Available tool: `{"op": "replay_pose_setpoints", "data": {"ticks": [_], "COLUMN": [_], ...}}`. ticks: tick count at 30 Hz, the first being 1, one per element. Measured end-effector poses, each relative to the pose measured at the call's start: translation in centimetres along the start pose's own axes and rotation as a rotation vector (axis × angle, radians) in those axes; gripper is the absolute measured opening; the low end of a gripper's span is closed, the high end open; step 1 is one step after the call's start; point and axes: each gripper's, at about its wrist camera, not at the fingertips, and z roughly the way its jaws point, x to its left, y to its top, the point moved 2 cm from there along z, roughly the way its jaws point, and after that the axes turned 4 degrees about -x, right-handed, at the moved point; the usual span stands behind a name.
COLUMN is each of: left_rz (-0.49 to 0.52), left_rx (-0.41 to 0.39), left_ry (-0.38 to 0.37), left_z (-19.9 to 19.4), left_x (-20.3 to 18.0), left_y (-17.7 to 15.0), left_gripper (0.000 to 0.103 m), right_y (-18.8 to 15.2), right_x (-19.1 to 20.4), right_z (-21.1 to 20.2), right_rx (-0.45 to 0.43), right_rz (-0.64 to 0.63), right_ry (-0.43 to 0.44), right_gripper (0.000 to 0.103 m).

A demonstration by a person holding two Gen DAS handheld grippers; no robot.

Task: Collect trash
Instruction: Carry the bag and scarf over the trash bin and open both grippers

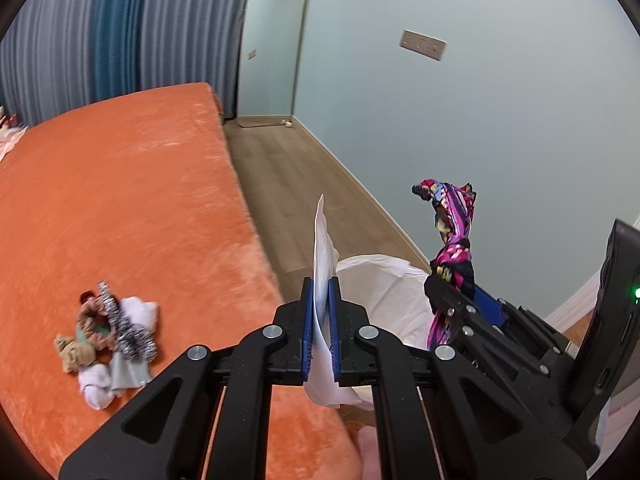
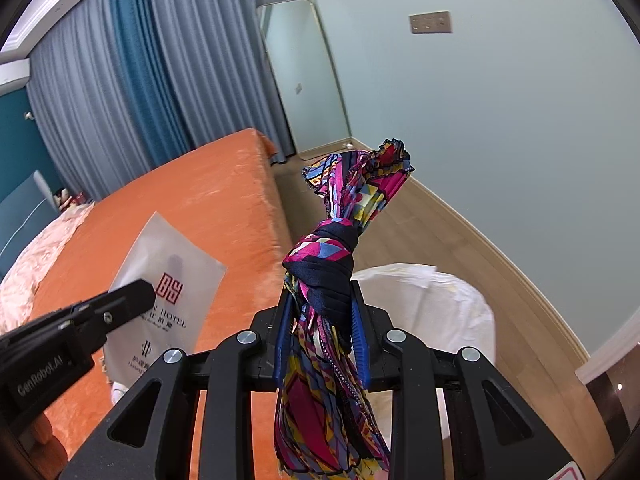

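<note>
My left gripper (image 1: 321, 304) is shut on a flat white hotel packet (image 1: 323, 248), held edge-on over the bed's edge; the packet's printed face shows in the right wrist view (image 2: 168, 280). My right gripper (image 2: 320, 312) is shut on a knotted multicoloured scarf (image 2: 324, 264), which also shows in the left wrist view (image 1: 454, 236). A white-lined trash bin (image 1: 380, 288) stands on the floor just beyond both grippers, also in the right wrist view (image 2: 436, 300). A pile of crumpled socks and cloths (image 1: 110, 336) lies on the orange bed (image 1: 120, 200).
A wooden floor strip (image 1: 288, 176) runs between the bed and the pale green wall (image 1: 480, 120). A standing mirror (image 1: 272, 48) leans in the far corner beside grey-blue curtains (image 1: 120, 32). Pink bedding (image 2: 32, 256) lies at the bed's left end.
</note>
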Motion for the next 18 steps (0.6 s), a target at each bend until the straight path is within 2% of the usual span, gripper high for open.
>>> {"op": "replay_pose_setpoints", "data": {"ticks": [9,11,12,13,14,16,18], "left_rz": [0.024,0.017,0.002,-0.004,-0.01,-0.011,0.002], "left_rx": [0.034,0.036,0.03,0.029,0.027,0.007,0.005], "left_ry": [-0.066,-0.073,-0.083,-0.073,-0.058,-0.031,-0.027], "left_z": [3.3,3.9,4.4,4.6,4.8,4.9,4.8], "left_x": [-3.5,-3.6,-3.6,-3.6,-3.5,-3.3,-3.3], "left_y": [0.5,0.6,0.7,0.9,1.0,1.2,1.3], "left_gripper": [0.007,0.008,0.011,0.025,0.044,0.051,0.051], "right_y": [-0.3,-0.4,-0.5,-0.6,-0.7,-0.8,-1.0], "right_x": [-2.4,-2.9,-3.0,-3.2,-3.5,-4.0,-4.3], "right_z": [0.5,1.1,1.2,1.6,1.8,2.0,2.0], "right_rx": [0.006,0.008,0.009,0.016,0.02,0.024,0.026], "right_rz": [0.022,0.031,0.035,0.038,0.042,0.053,0.061], "right_ry": [-0.034,-0.047,-0.057,-0.067,-0.08,-0.09,-0.093], "right_gripper": [0.026,0.031,0.032,0.036,0.038,0.042,0.047]}}
